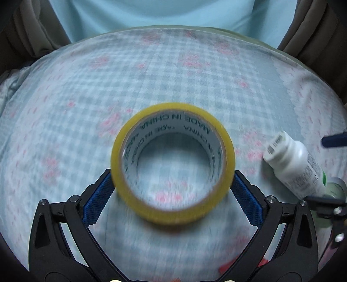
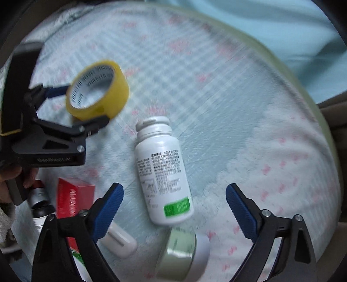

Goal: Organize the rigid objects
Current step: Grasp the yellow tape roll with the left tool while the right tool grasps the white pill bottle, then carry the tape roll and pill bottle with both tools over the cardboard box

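Observation:
My left gripper (image 1: 172, 180) is shut on a yellow tape roll (image 1: 138, 201) and holds it above the checked cloth; the roll (image 2: 112, 95) and that gripper (image 2: 76, 104) also show at the left of the right wrist view. A white pill bottle (image 2: 161, 169) with a green label lies on its side on the cloth, also at the right of the left wrist view (image 1: 295, 164). My right gripper (image 2: 174, 208) is open, its blue pads either side of the bottle's base and above it.
A red box (image 2: 73, 199), a small dark-capped bottle (image 2: 41, 201), a white flat object (image 2: 121, 240) and a pale green jar (image 2: 180, 251) lie near the front edge. The round table's cloth (image 1: 151, 76) stretches toward a person in light blue (image 1: 164, 15).

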{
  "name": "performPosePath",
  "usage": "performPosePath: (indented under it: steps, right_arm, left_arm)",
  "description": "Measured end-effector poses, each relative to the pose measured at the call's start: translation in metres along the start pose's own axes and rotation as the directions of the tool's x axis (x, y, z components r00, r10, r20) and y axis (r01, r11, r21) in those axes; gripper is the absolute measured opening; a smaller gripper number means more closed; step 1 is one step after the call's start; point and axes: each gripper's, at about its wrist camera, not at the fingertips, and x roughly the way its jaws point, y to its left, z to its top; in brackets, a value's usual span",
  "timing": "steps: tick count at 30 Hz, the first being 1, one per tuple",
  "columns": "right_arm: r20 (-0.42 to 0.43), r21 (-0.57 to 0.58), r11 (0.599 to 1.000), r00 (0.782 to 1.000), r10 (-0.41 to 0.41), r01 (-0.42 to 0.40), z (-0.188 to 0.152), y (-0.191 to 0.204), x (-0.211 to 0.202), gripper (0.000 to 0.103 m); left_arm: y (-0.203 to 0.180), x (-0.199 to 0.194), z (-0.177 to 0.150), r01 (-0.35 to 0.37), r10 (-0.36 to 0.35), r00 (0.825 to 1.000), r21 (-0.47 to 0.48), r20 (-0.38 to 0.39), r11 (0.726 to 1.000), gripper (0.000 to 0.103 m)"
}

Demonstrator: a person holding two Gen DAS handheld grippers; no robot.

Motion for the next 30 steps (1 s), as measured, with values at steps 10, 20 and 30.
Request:
performPosePath:
  steps: [10, 20, 30]
  right_arm:
    - [-0.092, -0.015, 0.998, 0.994, 0.063, -0.064, 0.025, 0.0, 0.036, 0.049]
    - [-0.058, 0.007, 0.999, 0.998, 0.036, -0.036, 0.021, 0.009, 0.038, 0.048]
    - [0.046, 0.124, 0.99, 0.997, 0.066, -0.071, 0.012, 0.004, -0.024, 0.048]
  left_arm:
    - [0.0, 0.019, 0.018, -0.004, 0.004, 1.0, 0.026, -0.029, 1.0, 0.097]
    - [-0.002, -0.006, 0.021, -0.006, 0.005, 1.0, 0.029, 0.014, 1.0, 0.096]
    - [-0.009, -0.087, 0.017, 0.009, -0.016, 0.996, 0.08, 0.083, 0.997, 0.096]
